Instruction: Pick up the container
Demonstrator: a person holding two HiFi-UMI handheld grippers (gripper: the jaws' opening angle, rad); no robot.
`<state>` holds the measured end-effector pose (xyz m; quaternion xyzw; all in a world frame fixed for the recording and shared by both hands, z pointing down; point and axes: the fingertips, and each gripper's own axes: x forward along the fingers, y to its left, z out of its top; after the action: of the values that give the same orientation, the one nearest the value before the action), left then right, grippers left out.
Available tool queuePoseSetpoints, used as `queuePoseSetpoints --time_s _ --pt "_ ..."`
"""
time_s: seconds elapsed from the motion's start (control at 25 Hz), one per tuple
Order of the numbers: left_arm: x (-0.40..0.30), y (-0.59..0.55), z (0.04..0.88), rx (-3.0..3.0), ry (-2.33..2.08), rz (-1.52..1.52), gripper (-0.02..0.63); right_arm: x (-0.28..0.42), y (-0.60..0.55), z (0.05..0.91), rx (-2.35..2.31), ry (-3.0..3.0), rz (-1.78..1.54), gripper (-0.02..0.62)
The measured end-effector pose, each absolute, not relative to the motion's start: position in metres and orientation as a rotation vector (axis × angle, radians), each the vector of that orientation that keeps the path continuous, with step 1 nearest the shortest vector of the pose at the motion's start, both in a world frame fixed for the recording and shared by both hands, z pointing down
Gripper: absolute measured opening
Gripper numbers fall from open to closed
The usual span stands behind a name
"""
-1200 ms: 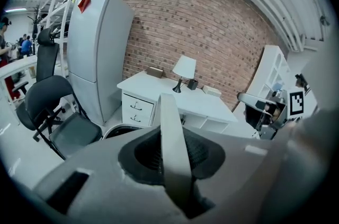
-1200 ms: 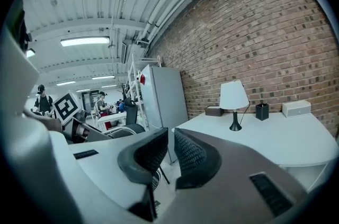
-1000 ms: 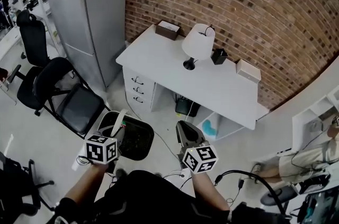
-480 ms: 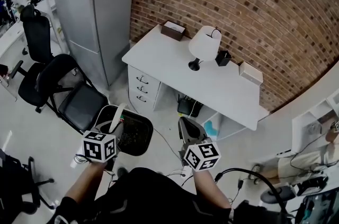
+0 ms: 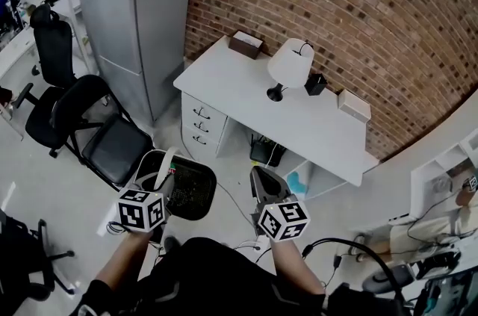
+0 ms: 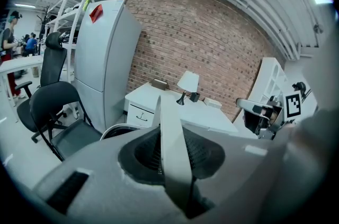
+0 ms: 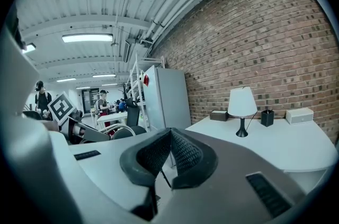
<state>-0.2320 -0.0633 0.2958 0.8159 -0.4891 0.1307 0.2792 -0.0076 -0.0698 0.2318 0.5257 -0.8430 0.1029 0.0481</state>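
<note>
Head view, looking steeply down at a pale floor in front of a brick wall [image 5: 358, 16]. The container [image 5: 146, 161] lies at lower left, just ahead of the left gripper [image 5: 160, 186]. It shows a round white rim around a dark inside, and a flat white strap [image 5: 171, 165] rises from it. Whether it stands on the floor or hangs clear of it cannot be told. Just to its right is a black mesh waste bin [image 5: 196, 191], with a black folding chair [image 5: 112, 146] to its upper left.

Left gripper view: the white strap [image 6: 172, 133] runs upright between the ribbed dark pads of the left gripper [image 6: 172, 151], which are pinched on it. An arc of the container's white rim [image 6: 119, 130] shows just left of the strap.

Right gripper view: the right gripper [image 7: 169, 135] has its pads pressed together at the tips, with nothing between them. In the head view the right gripper [image 5: 263, 184] hangs well right of the container.

Background: a white desk [image 5: 246, 94] against the wall, bearing a table lamp [image 5: 290, 66]; a grey refrigerator [image 5: 134, 16] to its left.
</note>
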Motion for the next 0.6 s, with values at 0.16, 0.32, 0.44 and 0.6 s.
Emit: queuePoseSetpoints --time_s 0.16,0.32,0.44,0.6 --pt "-0.2295 -0.0629 0.2953 2.190 -1.321 0.336 0.075 -0.0077 -0.0684 0.2329 1.589 -2.567 0.294 0.008" --pt "-0.2303 -0.0610 0.2951 2.180 -1.340 0.328 0.074 -0.0094 -0.0662 0.2344 1.579 -2.568 0.294 0.008" --pt "-0.2295 -0.0619 0.2942 2.179 -1.352 0.323 0.075 -0.0060 -0.0681 0.2345 1.580 -2.566 0.297 0.008" --pt "-0.2362 -0.0612 0.2989 2.167 -1.358 0.341 0.075 -0.0092 -0.0680 0.2396 1.581 -2.573 0.314 0.008"
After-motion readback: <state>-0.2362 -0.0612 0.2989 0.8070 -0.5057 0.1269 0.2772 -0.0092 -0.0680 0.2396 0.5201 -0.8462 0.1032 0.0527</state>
